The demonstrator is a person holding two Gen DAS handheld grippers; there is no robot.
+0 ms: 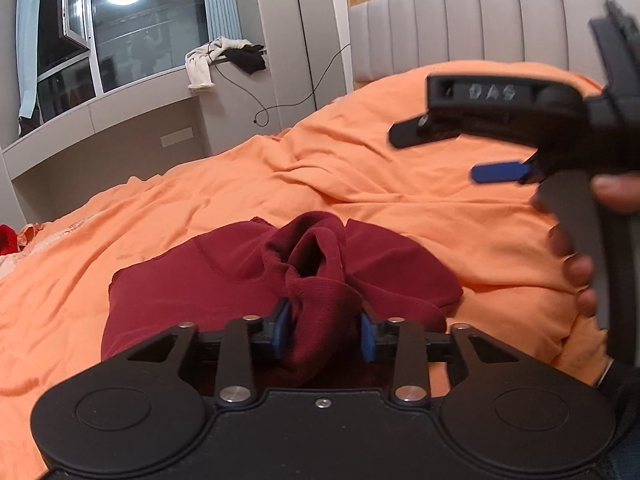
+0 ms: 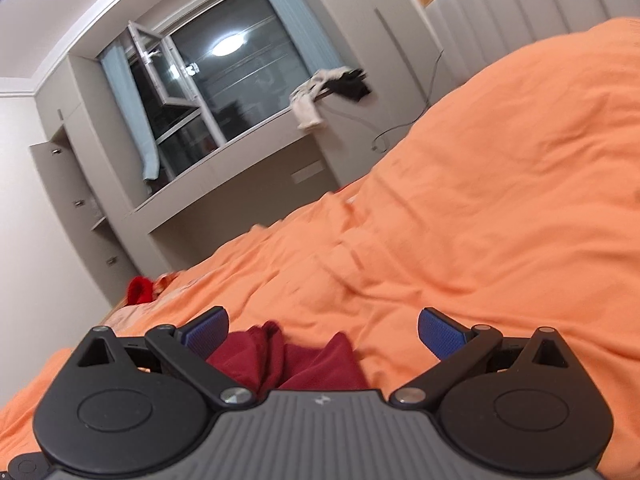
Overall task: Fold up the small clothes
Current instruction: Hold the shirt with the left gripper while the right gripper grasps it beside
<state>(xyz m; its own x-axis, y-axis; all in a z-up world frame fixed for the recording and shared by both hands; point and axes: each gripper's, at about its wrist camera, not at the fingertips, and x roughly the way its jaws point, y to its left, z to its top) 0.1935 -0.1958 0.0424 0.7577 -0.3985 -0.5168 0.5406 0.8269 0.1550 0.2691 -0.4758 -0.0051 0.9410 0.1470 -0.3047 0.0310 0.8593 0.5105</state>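
The dark red garment [image 1: 256, 276] lay on the orange bedspread [image 1: 400, 200], a bunched fold of it between the left tongs [image 1: 326, 330], whose blue pads flanked it, pressing it. Beyond the garment, the right tongs [image 1: 444, 152], marked "DAS", hung open and empty in a hand [image 1: 576, 248].

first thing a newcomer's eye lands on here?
The dark red garment, bunched on the orange bedcover, a thick fold of it between the left gripper's blue pads. Next, the right gripper, open, hovering over the bedcover at right, and the dark window behind.
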